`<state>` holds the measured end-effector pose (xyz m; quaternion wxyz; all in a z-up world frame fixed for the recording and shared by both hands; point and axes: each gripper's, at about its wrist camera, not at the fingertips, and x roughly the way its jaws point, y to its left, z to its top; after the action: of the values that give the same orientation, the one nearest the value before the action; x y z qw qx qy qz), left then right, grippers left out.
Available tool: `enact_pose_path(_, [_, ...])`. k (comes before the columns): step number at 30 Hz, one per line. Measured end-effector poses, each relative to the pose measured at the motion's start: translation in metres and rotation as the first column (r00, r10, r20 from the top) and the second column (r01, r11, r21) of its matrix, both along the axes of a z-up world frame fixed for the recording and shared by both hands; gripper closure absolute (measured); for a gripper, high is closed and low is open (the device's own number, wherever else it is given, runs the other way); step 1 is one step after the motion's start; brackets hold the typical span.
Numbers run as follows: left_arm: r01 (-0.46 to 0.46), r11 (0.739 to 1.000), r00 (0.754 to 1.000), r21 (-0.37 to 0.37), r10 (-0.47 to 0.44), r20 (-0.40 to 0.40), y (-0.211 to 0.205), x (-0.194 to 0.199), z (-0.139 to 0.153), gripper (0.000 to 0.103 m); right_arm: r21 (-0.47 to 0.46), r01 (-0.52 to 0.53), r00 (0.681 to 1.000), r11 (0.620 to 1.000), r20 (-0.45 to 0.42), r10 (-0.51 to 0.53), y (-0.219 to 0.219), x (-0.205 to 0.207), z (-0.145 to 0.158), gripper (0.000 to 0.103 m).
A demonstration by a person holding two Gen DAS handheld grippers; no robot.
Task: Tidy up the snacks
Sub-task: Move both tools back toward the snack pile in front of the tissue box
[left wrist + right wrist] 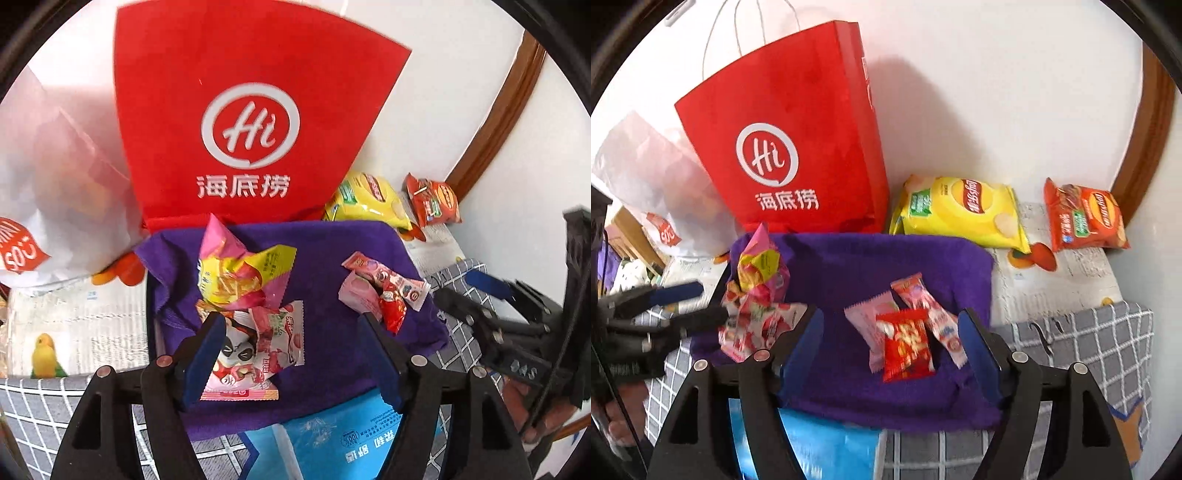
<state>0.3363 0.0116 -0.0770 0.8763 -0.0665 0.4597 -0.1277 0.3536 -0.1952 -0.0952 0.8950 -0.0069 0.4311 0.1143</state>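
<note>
The right gripper (890, 345) is seen with its jaws held apart, nothing pressed between the blue pads (803, 343). Between and just beyond the jaws a red snack packet (907, 345) is laid on a purple cloth (871, 266), overlapping two pink packets (868, 321). Left of the jaws a heap of pink and yellow wrappers (757, 295) is found, with the left gripper (698, 301) just beside it. Far beyond the jaws a red paper bag (790, 140) is stood upright; a yellow crisp bag (960, 208) and an orange crisp bag (1084, 218) are laid beyond and right.
</note>
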Motion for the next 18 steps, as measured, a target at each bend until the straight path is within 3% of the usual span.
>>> enact_pose_path(9, [-0.016,1.000,0.998,0.001,0.016,0.056,-0.006,-0.037,0.040,0.031,-0.063,0.025,0.998,0.998,0.055,-0.022,-0.012,-0.070,0.018,0.022])
enact_pose_path(15, [-0.033,0.997,0.996,0.070,0.028,0.081,0.001,-0.082,0.045,0.031,-0.072,0.013,0.996,0.997,0.085,-0.007,-0.011,-0.111,0.018,0.022])
enact_pose_path(18, [-0.044,0.997,0.996,0.067,0.039,0.079,0.011,-0.100,0.043,0.031,-0.058,0.003,0.998,0.998,0.068,0.001,-0.008,-0.126,0.014,0.022])
